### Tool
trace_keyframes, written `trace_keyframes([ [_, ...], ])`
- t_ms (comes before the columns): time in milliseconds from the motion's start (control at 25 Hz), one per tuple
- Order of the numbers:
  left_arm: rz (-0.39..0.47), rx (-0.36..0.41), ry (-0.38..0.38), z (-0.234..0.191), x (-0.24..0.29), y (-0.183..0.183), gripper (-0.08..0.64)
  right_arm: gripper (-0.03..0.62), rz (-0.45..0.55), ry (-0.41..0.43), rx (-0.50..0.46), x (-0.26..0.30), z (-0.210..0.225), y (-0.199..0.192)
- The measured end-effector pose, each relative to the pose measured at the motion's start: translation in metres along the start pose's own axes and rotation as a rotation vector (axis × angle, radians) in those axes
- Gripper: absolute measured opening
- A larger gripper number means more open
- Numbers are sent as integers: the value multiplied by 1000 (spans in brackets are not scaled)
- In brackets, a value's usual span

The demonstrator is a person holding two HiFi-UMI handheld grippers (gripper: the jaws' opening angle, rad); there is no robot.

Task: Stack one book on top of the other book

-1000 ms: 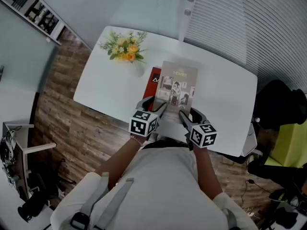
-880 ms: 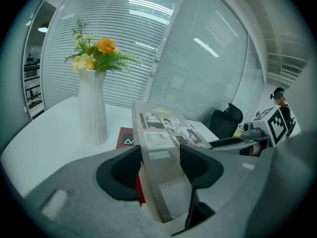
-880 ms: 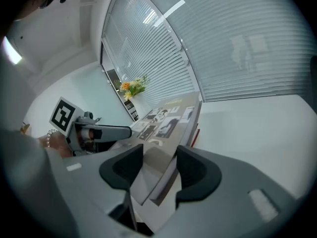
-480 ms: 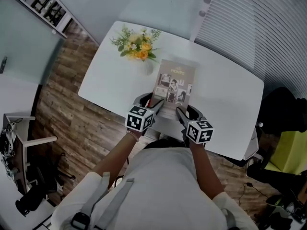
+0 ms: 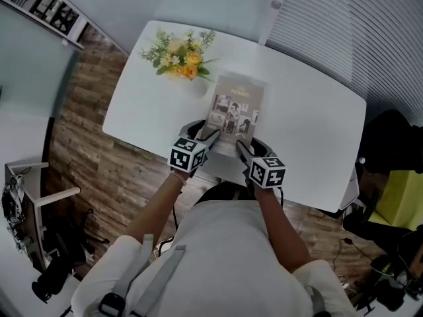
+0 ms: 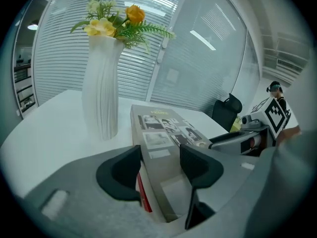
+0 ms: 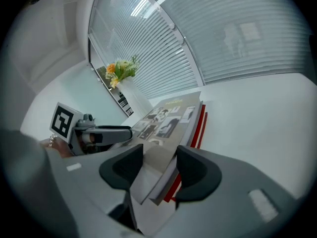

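Grey book sits over the red book mid white desk, with its near end tipped up and a red edge showing underneath. Left gripper has its fingers clamped on the grey book's near left corner. Right gripper has its fingers clamped on the near right corner. Flower vase stands near the books' far left.

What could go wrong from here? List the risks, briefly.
The grey book is gripped only at its near corners by the left gripper and right gripper; uneven release could skew it on the red book. Nudging it forward could tip the vase close by.
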State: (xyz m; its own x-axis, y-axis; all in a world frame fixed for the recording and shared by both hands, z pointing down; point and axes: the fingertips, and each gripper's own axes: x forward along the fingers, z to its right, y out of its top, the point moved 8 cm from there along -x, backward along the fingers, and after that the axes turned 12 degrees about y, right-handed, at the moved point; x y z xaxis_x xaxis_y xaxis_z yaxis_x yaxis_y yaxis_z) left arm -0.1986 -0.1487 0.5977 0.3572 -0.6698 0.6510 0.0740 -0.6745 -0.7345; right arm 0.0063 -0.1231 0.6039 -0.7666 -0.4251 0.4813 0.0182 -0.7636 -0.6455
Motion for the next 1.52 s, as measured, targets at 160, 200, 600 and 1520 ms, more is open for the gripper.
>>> trace_keyframes([
  [160, -11, -5, 0, -6, 9, -6, 247, 208, -30, -14, -7, 9, 4, -8],
  [200, -15, -6, 1, -7, 12, -8, 247, 204, -38, -16, -10, 11, 5, -10],
  [600, -12, 21, 34, -9, 17, -11, 235, 206, -44, -20, -14, 15, 8, -13],
  [1520, 289, 101, -20, 82, -53, 65, 88, 92, 129, -118, -389, -103, -24, 49],
])
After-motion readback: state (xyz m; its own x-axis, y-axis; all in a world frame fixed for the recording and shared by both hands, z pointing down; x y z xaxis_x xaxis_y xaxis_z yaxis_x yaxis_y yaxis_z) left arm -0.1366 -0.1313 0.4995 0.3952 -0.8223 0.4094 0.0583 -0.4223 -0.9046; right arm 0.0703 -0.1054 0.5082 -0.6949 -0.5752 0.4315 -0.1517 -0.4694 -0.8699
